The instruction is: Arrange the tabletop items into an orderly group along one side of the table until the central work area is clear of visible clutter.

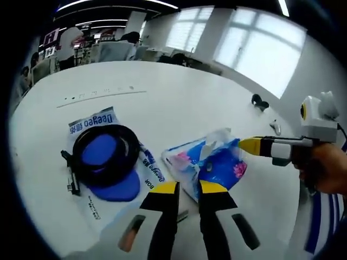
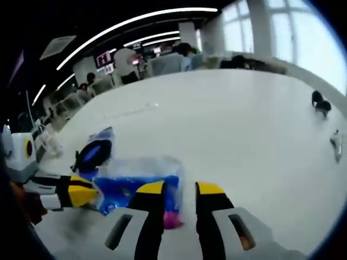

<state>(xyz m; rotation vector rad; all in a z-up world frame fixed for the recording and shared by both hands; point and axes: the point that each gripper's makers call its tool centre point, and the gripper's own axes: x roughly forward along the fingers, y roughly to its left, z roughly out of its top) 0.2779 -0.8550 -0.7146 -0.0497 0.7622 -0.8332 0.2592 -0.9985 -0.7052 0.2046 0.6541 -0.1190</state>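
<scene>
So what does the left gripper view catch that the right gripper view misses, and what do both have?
Left gripper view alone: the printed lettering on the white packet under the blue mouse pad, and the black cable coil as a clear ring. Right gripper view alone: long ceiling light strips. Both: the blue tissue pack ahead of each view's own jaws, the other gripper at its side, and the white table.

Ahead of the left gripper, the near tabletop is blocked by the tissue pack and, just beside it, the coiled cable on a blue pad. Open surface is seen beyond them. From the right, the right gripper closes off the pack's side.
</scene>
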